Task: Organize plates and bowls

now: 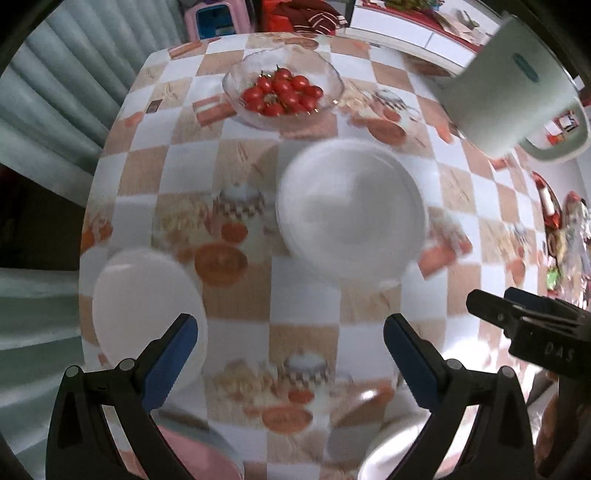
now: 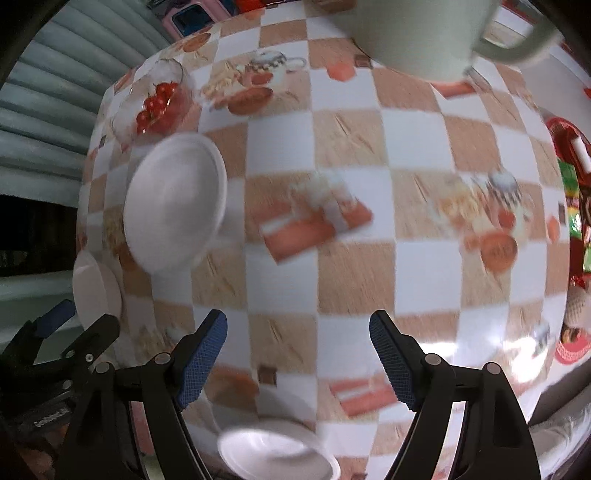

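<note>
A stack of white plates [image 1: 351, 210] [image 2: 175, 199] rests mid-table, blurred by motion. A second white plate [image 1: 147, 314] [image 2: 96, 291] lies near the table's left edge. A small white bowl [image 2: 277, 458] [image 1: 362, 435] sits at the near edge. My left gripper [image 1: 291, 332] hangs open above the cloth, its left finger over the second plate's rim, nothing between its blue pads. My right gripper [image 2: 299, 350] is also open and empty over bare cloth, right of the stack. Each gripper shows in the other's view: right [image 1: 517, 321], left [image 2: 55, 332].
A glass bowl of cherry tomatoes [image 1: 282, 90] [image 2: 159, 103] stands at the far side. A pale green jug [image 1: 517, 92] [image 2: 424, 33] stands at the back right. Red snack packets [image 2: 576, 184] lie along the right edge. Something pink [image 1: 192, 454] shows at the near left.
</note>
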Motion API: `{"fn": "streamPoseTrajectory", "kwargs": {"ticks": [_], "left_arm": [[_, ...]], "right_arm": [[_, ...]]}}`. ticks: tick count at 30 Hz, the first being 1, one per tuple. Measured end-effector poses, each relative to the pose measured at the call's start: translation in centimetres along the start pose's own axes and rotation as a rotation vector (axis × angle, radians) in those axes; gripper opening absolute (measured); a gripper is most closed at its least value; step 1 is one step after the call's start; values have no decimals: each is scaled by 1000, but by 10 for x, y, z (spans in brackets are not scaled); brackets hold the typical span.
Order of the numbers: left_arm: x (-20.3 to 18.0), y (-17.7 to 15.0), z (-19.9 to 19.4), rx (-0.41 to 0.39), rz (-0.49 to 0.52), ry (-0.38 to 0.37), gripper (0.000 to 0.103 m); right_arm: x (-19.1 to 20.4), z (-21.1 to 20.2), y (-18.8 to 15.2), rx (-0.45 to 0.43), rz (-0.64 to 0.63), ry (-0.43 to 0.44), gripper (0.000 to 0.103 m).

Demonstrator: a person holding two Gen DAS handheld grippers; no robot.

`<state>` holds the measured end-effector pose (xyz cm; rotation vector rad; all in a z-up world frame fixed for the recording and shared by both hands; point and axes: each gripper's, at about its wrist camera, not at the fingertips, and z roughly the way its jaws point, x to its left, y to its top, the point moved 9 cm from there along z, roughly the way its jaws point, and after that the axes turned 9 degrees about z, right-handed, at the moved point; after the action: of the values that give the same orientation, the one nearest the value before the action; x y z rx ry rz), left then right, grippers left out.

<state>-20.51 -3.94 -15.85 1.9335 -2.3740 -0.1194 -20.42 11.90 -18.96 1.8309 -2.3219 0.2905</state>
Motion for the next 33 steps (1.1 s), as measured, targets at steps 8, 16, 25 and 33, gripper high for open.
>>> {"fn": "streamPoseTrajectory", "kwargs": {"ticks": [8,16,25,33], "left_arm": [[18,43,25,-18,-23,43,101],[31,66,49,15,25,63,96],[29,68,85,95,54,54,83],[1,55,90,127,89,-46,32]], "right_arm": [[26,24,37,-3,-10,-8,81],[44,46,59,11,-19,-6,81],[51,70,58,52,-22,4,43],[67,68,44,66,-96,31,19]]}}
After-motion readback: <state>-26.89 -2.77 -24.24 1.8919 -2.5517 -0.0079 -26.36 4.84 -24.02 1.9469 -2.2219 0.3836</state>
